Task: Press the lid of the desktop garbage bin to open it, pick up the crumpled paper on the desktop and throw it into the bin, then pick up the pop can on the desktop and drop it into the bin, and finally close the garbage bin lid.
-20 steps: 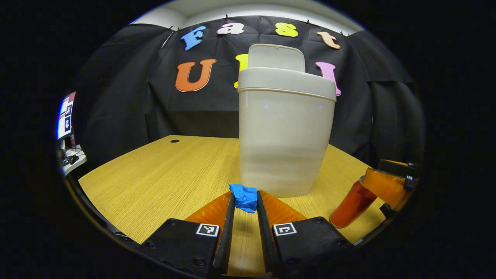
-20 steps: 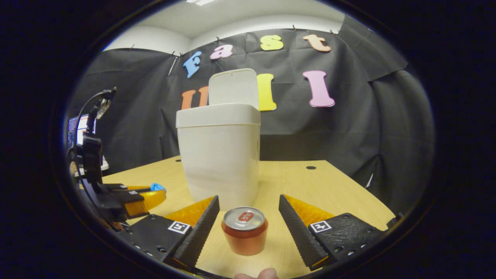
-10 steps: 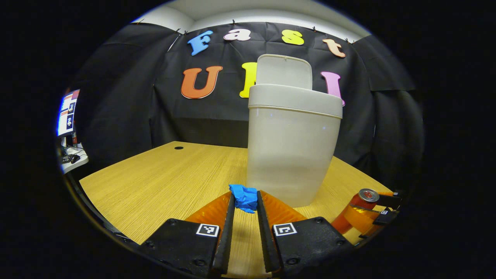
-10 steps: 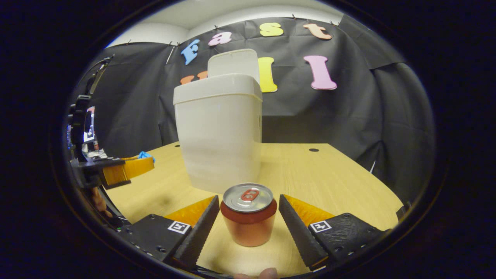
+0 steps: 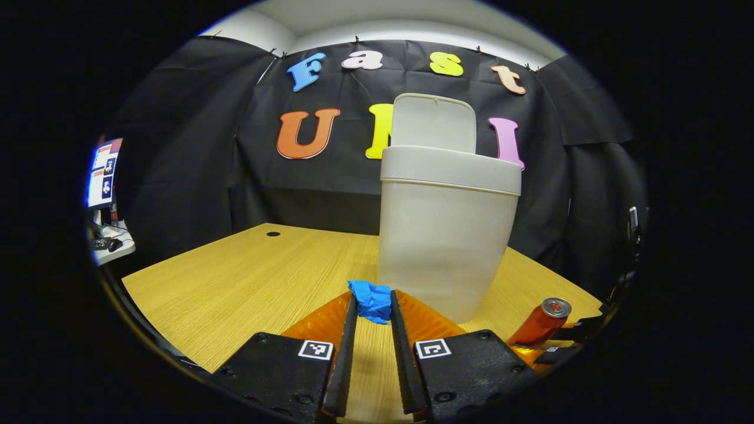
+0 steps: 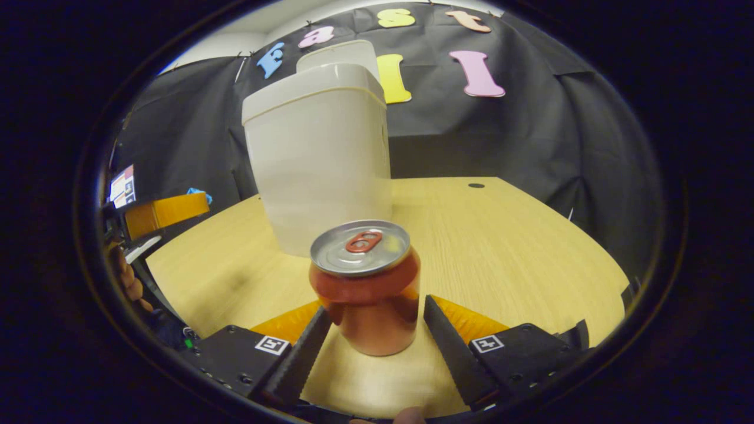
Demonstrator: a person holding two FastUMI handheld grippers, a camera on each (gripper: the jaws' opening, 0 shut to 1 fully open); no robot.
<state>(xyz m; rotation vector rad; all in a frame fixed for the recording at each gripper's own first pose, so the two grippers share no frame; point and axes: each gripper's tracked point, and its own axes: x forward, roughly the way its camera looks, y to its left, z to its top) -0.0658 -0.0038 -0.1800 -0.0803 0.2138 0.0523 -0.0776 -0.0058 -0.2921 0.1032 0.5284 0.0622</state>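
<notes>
Left gripper view, left gripper: fingers drawn nearly together, clenched on the crumpled paper, a blue wad pinched at the tips, near centre.
Left gripper view, garbage bin: pale plastic, upright on the wooden desktop, just beyond the wad and slightly right; its lid stands raised at the far edge, so the mouth is open.
Left gripper view, pop can: red, upright at the near right of the desktop, well apart from the wad, with part of the other tool beside it.
Right gripper view, right gripper: fingers spread, one on each side of the can's lower body; released, and contact on either side cannot be confirmed.
Right gripper view, can and bin: the can stands near centre on the desktop, silver top and pull tab facing up; the bin rises behind it, slightly left, lid up.
Right gripper view, far left: the left gripper with a speck of blue paper at its tip.
Handling, paper: judged light, soft and compressible; a tip pinch holds it and it should fall freely when let go above the opening.
Handling, can: judged rigid but thin-walled, smooth and likely slippery; best taken across mid-body with moderate force to avoid denting or tipping.
</notes>
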